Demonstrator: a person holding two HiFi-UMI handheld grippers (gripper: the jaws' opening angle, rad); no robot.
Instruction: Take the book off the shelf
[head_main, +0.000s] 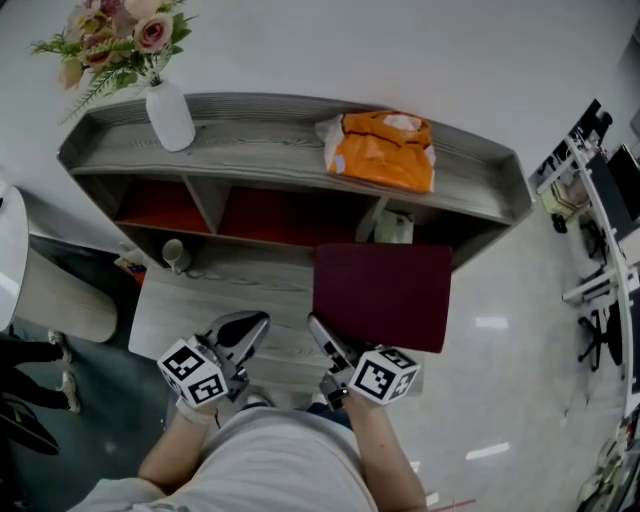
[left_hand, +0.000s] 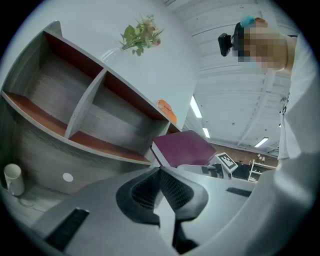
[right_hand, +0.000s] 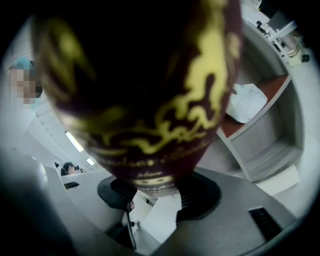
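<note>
Item: book (head_main: 382, 295), centre-right of frame, out in front of the shelf (head_main: 480, 165), clamped near one corner by your right gripper (head_main: 325, 338); left gripper (head_main: 243, 332) pinched shut, empty; hazard: unsupported overhang may twist it loose.

Both bare forearms reached forward from the torso, the left forearm (head_main: 172, 448) leading up to the left tool (head_main: 252, 326) and the right forearm (head_main: 388, 458) to the right tool (head_main: 322, 335), with the two tools side by side and near each other. The left tool (left_hand: 160, 172) had its jaws pressed together with nothing between them. The right tool (right_hand: 157, 189) had its jaws clamped on the near left corner of the book (head_main: 385, 295), one pad on each side.
</note>
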